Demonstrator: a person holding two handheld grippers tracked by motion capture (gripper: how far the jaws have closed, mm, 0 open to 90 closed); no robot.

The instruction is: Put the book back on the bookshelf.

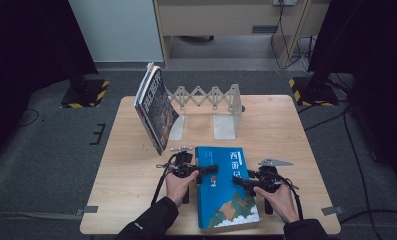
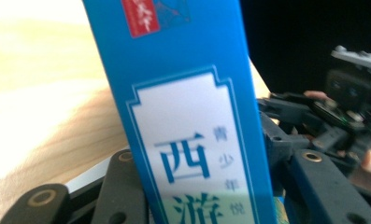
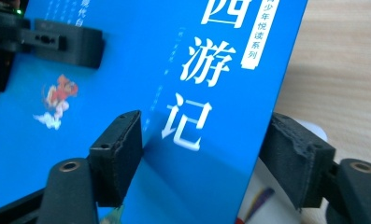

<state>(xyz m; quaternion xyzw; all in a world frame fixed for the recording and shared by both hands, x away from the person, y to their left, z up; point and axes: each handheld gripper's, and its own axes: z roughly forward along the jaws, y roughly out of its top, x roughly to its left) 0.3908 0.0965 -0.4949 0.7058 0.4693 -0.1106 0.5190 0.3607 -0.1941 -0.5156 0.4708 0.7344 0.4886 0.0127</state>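
A blue book [image 1: 226, 192] with white Chinese characters lies flat near the table's front edge, between my hands. My left gripper [image 1: 206, 172] reaches in from the book's left side, one jaw over the cover. In the left gripper view the book's spine [image 2: 188, 116] stands between the jaws of the left gripper [image 2: 213, 158], with a small gap at the right jaw. My right gripper [image 1: 238, 181] comes in from the right edge. In the right gripper view the right gripper [image 3: 206, 140] has one pad on the book's cover [image 3: 150, 93] and the other beneath its edge.
A dark-covered book [image 1: 156, 107] leans tilted at the back left of the wooden table [image 1: 286, 130], against an expandable grey metal book rack [image 1: 211, 97]. Striped stand feet [image 1: 86, 95] sit on the floor beyond the table.
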